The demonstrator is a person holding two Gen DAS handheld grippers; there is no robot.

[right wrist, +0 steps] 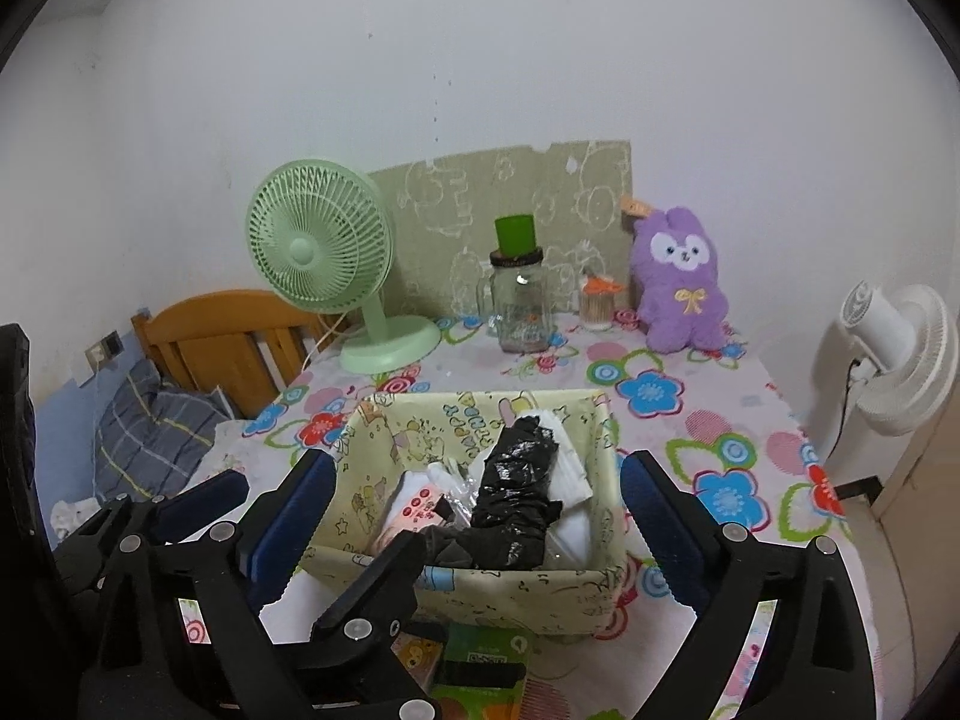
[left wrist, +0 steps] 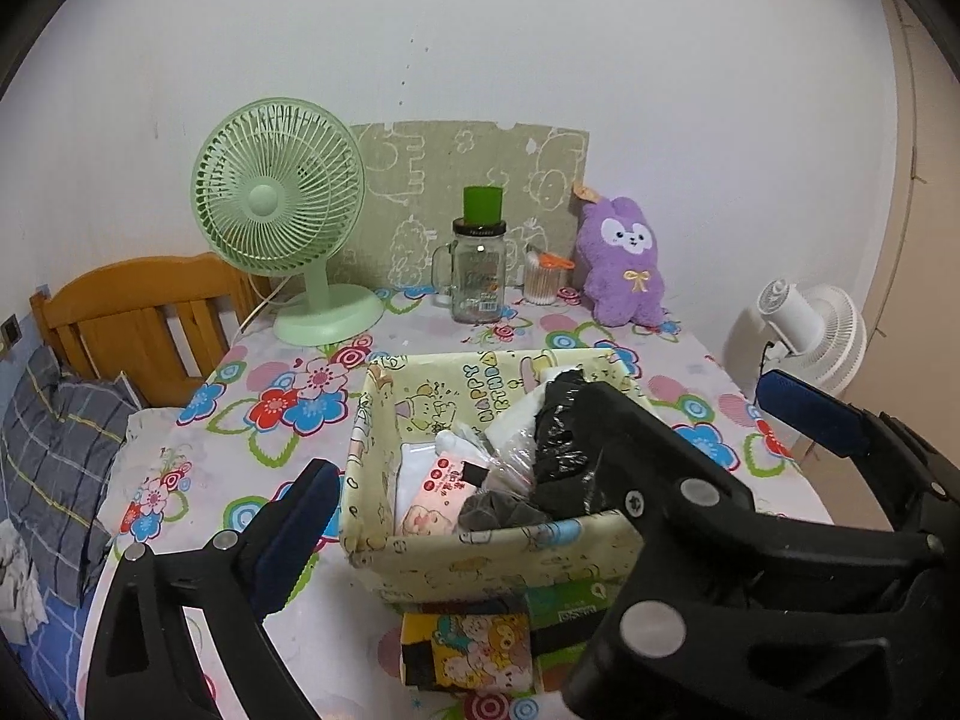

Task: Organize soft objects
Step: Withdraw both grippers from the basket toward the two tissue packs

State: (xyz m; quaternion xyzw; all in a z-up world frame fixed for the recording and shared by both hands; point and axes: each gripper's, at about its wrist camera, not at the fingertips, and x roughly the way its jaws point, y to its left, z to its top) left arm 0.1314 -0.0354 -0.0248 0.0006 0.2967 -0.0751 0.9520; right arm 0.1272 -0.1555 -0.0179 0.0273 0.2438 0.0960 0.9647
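Observation:
A pale yellow fabric box stands on the floral table near its front. It holds a black plastic bag, a pink tissue pack, white cloth and clear wrap. A purple plush rabbit sits at the back right against the wall. My left gripper is open, its fingers astride the box. My right gripper is open, also astride the box. Neither holds anything.
A green desk fan, a glass jar with a green cup on top and a cotton swab jar stand at the back. Small cartons lie before the box. A white fan stands right, a bed left.

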